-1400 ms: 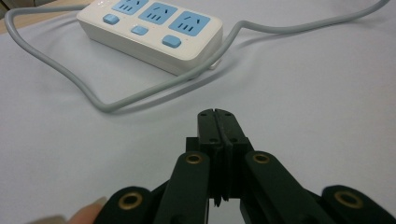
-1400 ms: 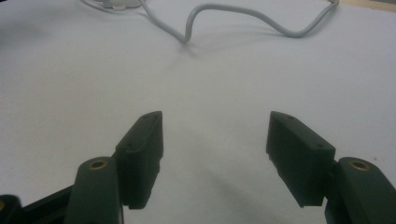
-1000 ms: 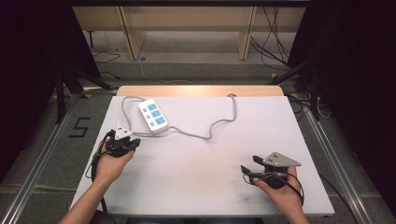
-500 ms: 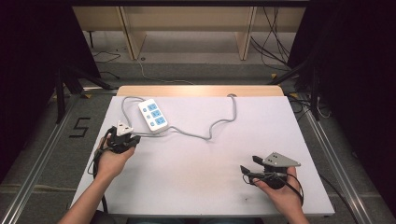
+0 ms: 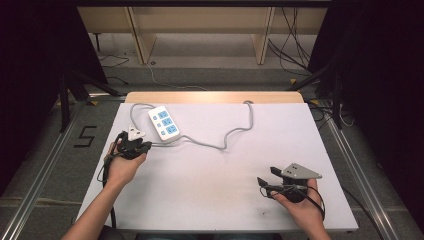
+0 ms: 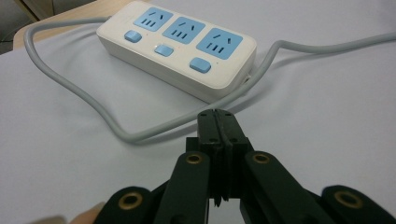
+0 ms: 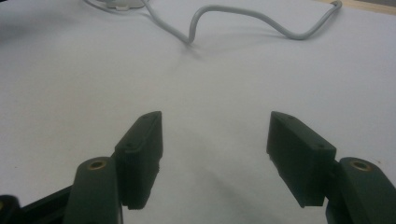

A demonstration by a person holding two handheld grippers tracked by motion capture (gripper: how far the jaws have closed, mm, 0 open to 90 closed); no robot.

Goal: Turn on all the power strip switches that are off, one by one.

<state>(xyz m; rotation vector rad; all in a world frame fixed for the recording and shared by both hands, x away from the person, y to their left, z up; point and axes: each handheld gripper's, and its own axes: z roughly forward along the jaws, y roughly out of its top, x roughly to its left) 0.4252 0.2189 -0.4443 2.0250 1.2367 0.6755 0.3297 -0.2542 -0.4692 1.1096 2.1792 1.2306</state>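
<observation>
Now left tongs pressed together beside the white blue-socketed power strip, lower-right tongs gaping empty.

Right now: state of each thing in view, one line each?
White three-socket power strip with blue faces: flat on the table, sockets empty.
Grey cord: slack, looping over the table.
Left hand-held gripper: shut, nothing between the jaws, close to the strip.
Right hand-held gripper: open, empty.
</observation>
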